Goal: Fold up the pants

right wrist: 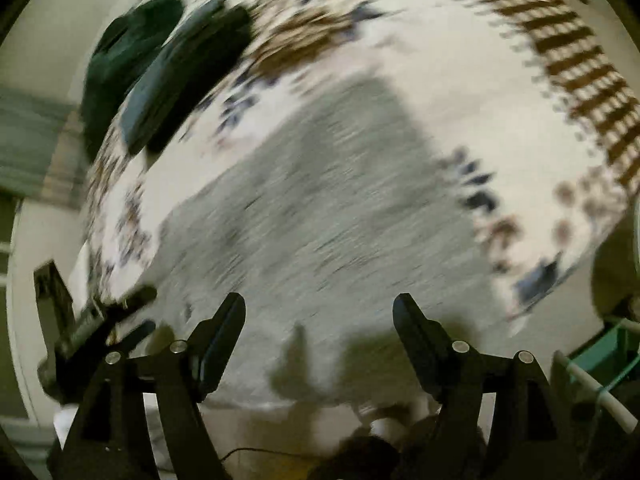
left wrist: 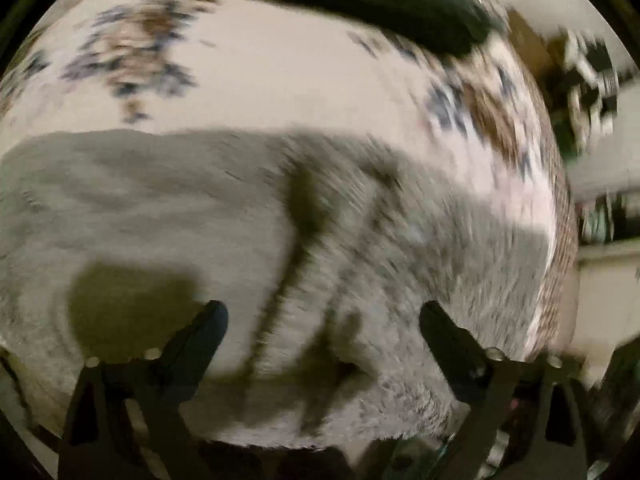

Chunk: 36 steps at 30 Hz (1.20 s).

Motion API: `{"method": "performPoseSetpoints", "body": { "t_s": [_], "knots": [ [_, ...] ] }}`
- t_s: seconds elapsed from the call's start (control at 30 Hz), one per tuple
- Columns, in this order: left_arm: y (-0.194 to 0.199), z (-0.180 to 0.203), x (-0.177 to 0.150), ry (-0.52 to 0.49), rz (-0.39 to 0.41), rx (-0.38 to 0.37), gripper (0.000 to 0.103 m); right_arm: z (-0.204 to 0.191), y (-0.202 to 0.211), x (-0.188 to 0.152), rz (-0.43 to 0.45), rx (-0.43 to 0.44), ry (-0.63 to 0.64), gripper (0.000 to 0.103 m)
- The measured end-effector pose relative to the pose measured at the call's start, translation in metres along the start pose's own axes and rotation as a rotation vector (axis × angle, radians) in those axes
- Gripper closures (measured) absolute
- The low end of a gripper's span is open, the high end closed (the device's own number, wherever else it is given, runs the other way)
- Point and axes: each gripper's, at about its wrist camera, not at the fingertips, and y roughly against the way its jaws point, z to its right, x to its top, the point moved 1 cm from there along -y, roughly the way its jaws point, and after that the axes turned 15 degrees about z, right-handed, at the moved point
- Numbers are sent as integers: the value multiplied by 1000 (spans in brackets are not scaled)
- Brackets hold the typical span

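Note:
Grey fuzzy pants [left wrist: 200,208] lie spread flat on a white cloth with blue and brown patterns [left wrist: 280,68]. In the left wrist view my left gripper [left wrist: 323,314] hangs open just above the pants, near their front edge, with nothing between its fingers. The right wrist view shows the same pants [right wrist: 320,200] running away from the camera. My right gripper [right wrist: 320,306] is open over their near end and holds nothing. Both views are motion-blurred.
Dark green folded garments [left wrist: 380,0] [right wrist: 160,72] lie at the far side of the cloth. A brown striped border [right wrist: 580,64] marks the cloth's right edge. A blurred black tool part [right wrist: 100,320] shows at lower left, a green basket [right wrist: 600,352] at right.

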Motion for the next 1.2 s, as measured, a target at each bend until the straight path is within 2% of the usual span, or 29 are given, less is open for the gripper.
{"method": "performPoseSetpoints", "body": {
  "t_s": [0.03,0.07,0.1,0.13,0.17,0.27,0.37,0.43,0.57,0.63,0.73,0.8,0.87,0.93,0.97,1.13,1.2],
  "knots": [
    [-9,10,-8,-45,-34,-2,28,7,1,10,9,-18,-7,25],
    [-17,18,-16,-84,-63,-2,58,12,-2,13,12,-31,-14,25],
    [-22,22,-22,-107,-83,8,75,18,-7,17,8,-36,-23,25],
    [-26,22,-27,-117,-94,19,85,21,-10,19,4,-39,-34,25],
    [-23,19,-30,-101,-75,13,90,22,-14,18,2,-40,-48,25],
    [3,4,-23,-48,7,0,99,20,-28,18,-11,-35,-66,25],
    [31,-20,-14,8,54,22,99,14,-30,15,-20,-28,-46,25],
    [38,-33,-11,45,51,32,99,13,-32,14,-32,-26,-37,25],
    [41,-45,-15,43,42,76,99,9,-36,13,-63,-16,-20,25],
    [42,-45,-17,64,25,54,95,7,-37,15,-74,-17,-8,25],
    [48,-36,-15,131,-6,-34,94,4,-36,19,-82,-10,13,25],
    [58,-26,-8,141,30,-58,88,2,-35,23,-83,-4,19,25],
    [66,-17,4,125,85,-82,63,3,-34,26,-81,-2,22,25],
    [61,-11,15,118,104,-86,52,3,-34,29,-78,-8,27,25],
    [53,-8,23,113,106,-89,52,3,-34,30,-76,-11,28,25],
    [-6,18,45,-31,59,-58,54,1,-40,30,-82,-16,27,25],
    [-14,23,45,-107,74,-32,93,1,-43,29,-87,-18,27,25]
  ]
}}
